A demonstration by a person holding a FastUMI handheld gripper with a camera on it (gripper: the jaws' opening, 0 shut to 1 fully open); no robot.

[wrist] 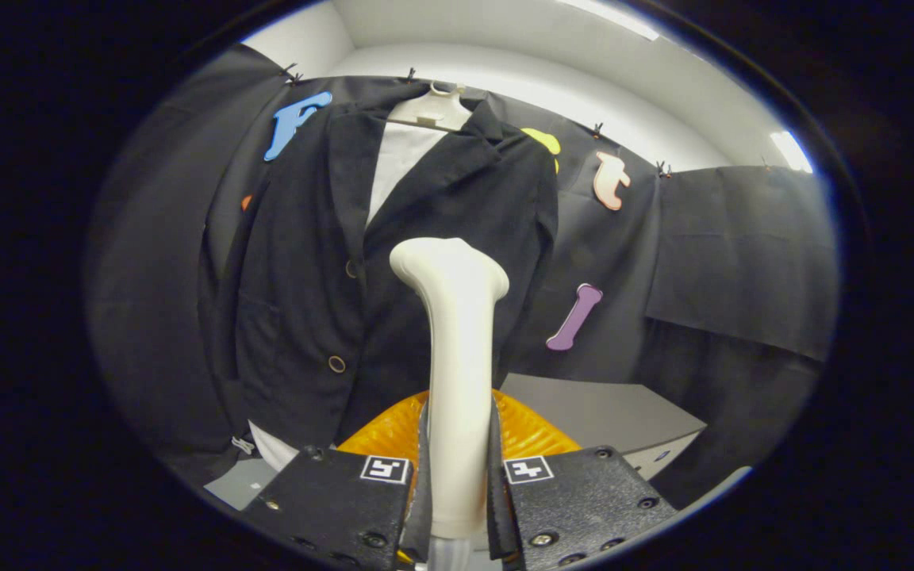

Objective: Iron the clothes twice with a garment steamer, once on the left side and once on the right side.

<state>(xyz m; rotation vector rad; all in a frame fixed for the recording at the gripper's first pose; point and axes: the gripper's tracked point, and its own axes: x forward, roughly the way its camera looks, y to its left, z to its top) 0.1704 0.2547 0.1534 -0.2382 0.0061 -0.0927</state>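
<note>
A black jacket over a white shirt hangs on a white hanger against the booth's black wall. My gripper is shut on the white garment steamer, both fingers pressing on its handle. The steamer stands upright between the fingers, and its head reaches up in front of the jacket's right front panel, near the middle buttons. Whether the head touches the cloth I cannot tell.
An orange ribbed object lies just beyond the fingers, behind the steamer's handle. A grey table runs off to the right below the wall cloth. The jacket's hem and shirt tail hang down to the left of the fingers.
</note>
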